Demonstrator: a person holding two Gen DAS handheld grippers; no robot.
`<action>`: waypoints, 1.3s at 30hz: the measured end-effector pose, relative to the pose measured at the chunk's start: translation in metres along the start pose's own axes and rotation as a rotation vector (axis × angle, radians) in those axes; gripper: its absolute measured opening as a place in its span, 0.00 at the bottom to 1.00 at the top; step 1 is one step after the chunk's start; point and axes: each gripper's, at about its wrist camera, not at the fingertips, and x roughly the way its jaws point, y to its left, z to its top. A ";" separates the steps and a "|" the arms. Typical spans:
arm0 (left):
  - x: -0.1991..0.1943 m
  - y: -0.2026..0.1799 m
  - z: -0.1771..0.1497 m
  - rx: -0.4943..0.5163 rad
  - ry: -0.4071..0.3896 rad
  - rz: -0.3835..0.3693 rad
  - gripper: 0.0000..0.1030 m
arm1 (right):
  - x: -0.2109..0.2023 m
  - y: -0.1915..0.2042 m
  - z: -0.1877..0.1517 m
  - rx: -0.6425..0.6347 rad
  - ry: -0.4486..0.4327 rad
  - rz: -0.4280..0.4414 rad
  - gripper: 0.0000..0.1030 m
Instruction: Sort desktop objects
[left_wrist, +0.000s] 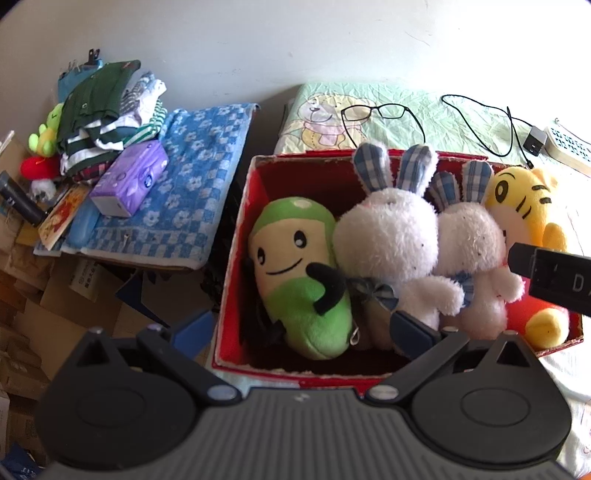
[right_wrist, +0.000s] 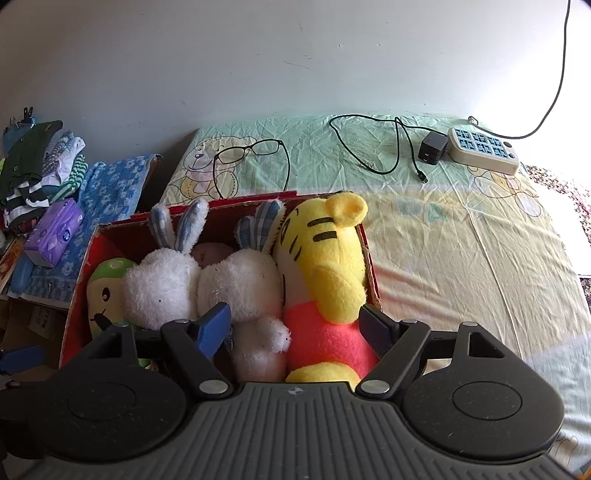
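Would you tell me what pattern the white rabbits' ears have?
Blue-and-white plaid on the rabbits' ears, clearest in the left wrist view.

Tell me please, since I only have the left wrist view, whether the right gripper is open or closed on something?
Observer: The right gripper is open. Its fingers are spread over the yellow tiger and a white rabbit, gripping nothing.
Operator: Thank you. What is the tiger wearing lower down?
Observer: A pink top covers its body, directly ahead of that gripper.
Operator: And where does the power strip's lead go?
Observer: From the power strip a dark cable runs up along the wall and out of the picture.
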 end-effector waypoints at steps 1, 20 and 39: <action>0.001 -0.001 0.001 0.006 0.000 -0.005 0.99 | 0.001 -0.001 0.001 0.004 -0.006 -0.011 0.76; 0.017 0.005 0.001 -0.001 0.021 -0.103 0.99 | 0.010 0.013 0.000 -0.033 -0.010 -0.083 0.76; 0.015 0.006 0.001 -0.063 0.003 -0.055 0.99 | 0.016 0.018 0.003 -0.128 -0.007 -0.067 0.76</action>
